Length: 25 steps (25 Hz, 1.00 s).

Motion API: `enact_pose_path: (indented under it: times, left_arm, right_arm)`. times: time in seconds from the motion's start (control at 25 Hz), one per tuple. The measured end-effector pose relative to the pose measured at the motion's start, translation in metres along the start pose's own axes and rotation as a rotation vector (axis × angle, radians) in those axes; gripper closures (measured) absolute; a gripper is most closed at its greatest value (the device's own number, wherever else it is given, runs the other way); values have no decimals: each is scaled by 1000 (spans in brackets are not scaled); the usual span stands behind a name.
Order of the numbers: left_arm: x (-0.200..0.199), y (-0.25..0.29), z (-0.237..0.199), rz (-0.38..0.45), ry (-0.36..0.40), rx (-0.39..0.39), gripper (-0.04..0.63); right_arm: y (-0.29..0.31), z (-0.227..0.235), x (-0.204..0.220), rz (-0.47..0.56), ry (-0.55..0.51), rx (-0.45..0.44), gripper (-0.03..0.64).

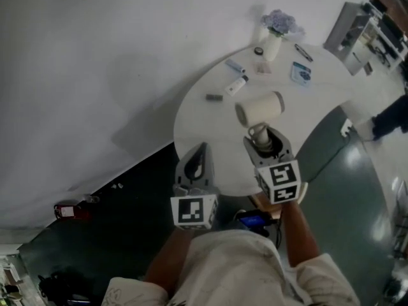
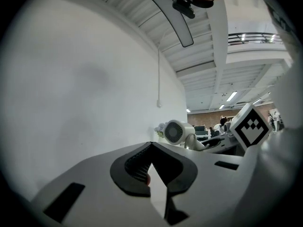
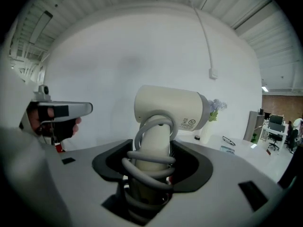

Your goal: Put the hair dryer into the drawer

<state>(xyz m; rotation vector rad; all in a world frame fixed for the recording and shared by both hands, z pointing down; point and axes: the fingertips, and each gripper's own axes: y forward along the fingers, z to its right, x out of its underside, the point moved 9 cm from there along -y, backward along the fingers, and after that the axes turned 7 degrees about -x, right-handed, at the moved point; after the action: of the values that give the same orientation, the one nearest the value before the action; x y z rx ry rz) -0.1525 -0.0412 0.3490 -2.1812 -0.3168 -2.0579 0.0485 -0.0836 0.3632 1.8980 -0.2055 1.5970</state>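
Note:
A cream hair dryer [image 1: 260, 109] hangs in the air over the near part of the round white table [image 1: 197, 116]. My right gripper [image 1: 260, 139] is shut on its handle, which has the grey cord wound round it. The right gripper view shows the dryer [image 3: 165, 109] upright between the jaws, its barrel pointing right. My left gripper [image 1: 200, 150] is shut with nothing in it, just left of the right one, over the table's near edge. The left gripper view shows the dryer's rear grille [image 2: 175, 132] beyond my left gripper [image 2: 151, 148]. No drawer is in view.
At the table's far side stand a white vase of pale flowers [image 1: 275, 34], a white tube [image 1: 236, 85], a small dark bar [image 1: 214, 97] and a blue-and-white packet [image 1: 301, 72]. A red object [image 1: 69, 210] lies on the dark floor at left. A person [image 1: 389, 120] stands at right.

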Motion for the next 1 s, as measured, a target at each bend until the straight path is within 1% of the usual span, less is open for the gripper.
enact_pose_path:
  times: [0.2,0.32,0.48,0.76,0.88,1.0]
  left_arm:
    - [-8,10,14,13,-3,55,594]
    - [-11,14,22,22,4,90,594]
    - [-13,20,36,33,-6,139,594]
    - [-12,24,61,37,-12,226,594]
    - [-11,24,72,38,-6,262,594]
    - [-9,23,82,36,-9,293,594]
  right_arm:
    - [-36,2,-20,115,1,70,360]
    - [-56,2,-26,162,-1,107,360]
    - [-80,3,-28,212,1,148,360]
    - [-119,1,-27,240,-6,228,360]
    - [-132,2,-23,227,4,256,360]
    - [-145,3,-14,189,16,281,360]
